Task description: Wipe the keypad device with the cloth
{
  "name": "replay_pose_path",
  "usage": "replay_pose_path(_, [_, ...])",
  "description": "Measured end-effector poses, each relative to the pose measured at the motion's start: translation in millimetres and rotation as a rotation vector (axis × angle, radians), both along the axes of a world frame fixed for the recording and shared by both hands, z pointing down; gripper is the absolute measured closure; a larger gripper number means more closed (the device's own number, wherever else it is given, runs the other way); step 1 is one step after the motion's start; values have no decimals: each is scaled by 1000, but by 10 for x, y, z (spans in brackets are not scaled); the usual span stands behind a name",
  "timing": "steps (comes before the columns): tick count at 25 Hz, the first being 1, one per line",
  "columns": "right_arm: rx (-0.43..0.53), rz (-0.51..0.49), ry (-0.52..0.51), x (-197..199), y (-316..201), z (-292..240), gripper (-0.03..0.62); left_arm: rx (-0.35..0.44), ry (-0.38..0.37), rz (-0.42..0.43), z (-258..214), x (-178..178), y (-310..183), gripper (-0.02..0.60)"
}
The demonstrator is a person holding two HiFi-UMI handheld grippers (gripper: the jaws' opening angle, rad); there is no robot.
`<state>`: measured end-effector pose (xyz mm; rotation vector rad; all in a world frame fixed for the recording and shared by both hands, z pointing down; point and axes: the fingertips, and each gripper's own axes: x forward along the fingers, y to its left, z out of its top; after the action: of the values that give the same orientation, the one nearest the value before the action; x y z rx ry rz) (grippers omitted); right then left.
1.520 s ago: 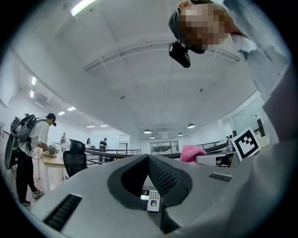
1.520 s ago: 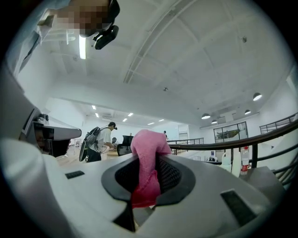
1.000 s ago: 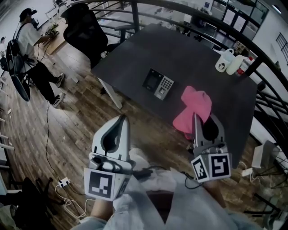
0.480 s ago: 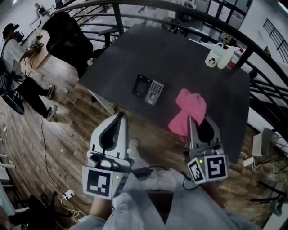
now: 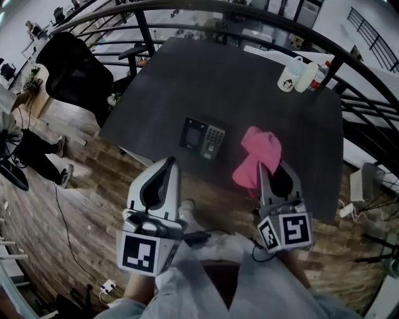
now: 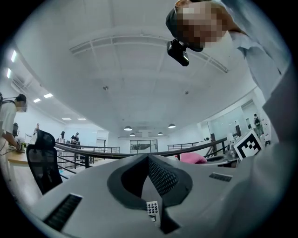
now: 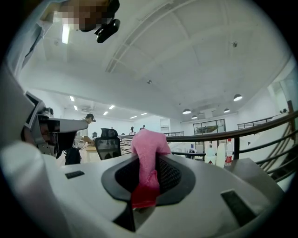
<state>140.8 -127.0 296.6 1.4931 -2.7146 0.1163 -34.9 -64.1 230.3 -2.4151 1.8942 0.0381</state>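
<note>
The dark table (image 5: 249, 75) lies bare from the keypad device (image 5: 202, 137) to the far right corner. There a mug (image 5: 287, 80) and bottles (image 5: 308, 76) stand well apart from the device. The pink cloth (image 5: 259, 152) sits just right of the device, not touching. A railing (image 5: 268, 15) bounds the far side. An office chair (image 5: 68, 68) stands to the left.

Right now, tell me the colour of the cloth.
Pink; the cloth shows best in the right gripper view.
</note>
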Motion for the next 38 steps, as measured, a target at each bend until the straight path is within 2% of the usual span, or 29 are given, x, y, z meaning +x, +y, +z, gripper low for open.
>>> replay_pose_path(8, [-27,89,33,-229,-276,72,522,-9,19,98,18,-285,-445,578])
replay_pose_path(12, [-25,133,82,-361,-392,115,522,-15,22,143,49,-435,-658,578])
replay_pose_path(21, [-55,225,120,-570,-490,235,521,-35,33,225,140,-690,-919,578])
replay_pose_path(38, [-121,313,216,-932,-890,822,520,-66,66,237,315,-1141,-1185,578])
